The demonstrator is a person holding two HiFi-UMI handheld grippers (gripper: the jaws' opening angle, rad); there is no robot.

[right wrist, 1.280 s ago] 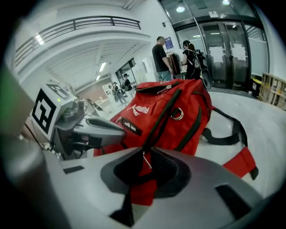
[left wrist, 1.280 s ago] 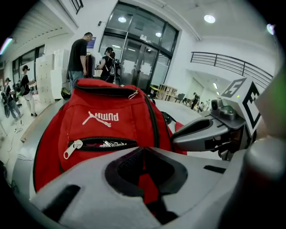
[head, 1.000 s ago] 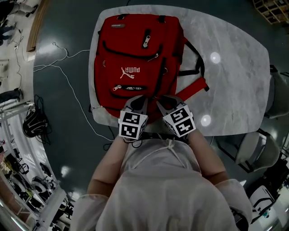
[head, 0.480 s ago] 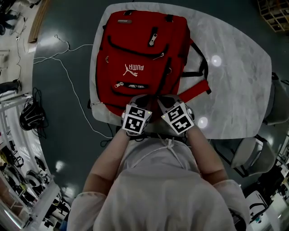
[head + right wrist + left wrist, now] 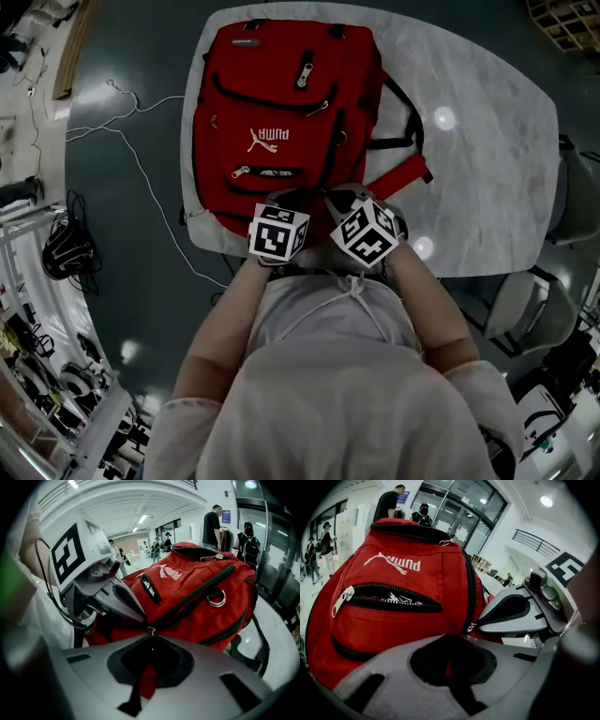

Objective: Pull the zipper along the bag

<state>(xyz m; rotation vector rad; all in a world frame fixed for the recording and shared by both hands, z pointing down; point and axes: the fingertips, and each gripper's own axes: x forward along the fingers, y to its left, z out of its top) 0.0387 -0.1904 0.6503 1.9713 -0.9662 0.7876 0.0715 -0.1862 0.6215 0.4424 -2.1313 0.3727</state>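
At bag's point(image 5: 272, 103) near edge, right gripper point(image 5: 150, 638) just closed on zipper point(image 5: 176, 609)

Red backpack point(image 5: 272, 103) flat on marble table point(image 5: 487, 178)

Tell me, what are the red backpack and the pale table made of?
Red fabric backpack: woven cloth, probably nylon or polyester, with a matte look; it creases and bulges softly.
Pale grey veined tabletop: looks like polished marble or a marble-look surface; it is glossy, with ceiling lights mirrored in it.
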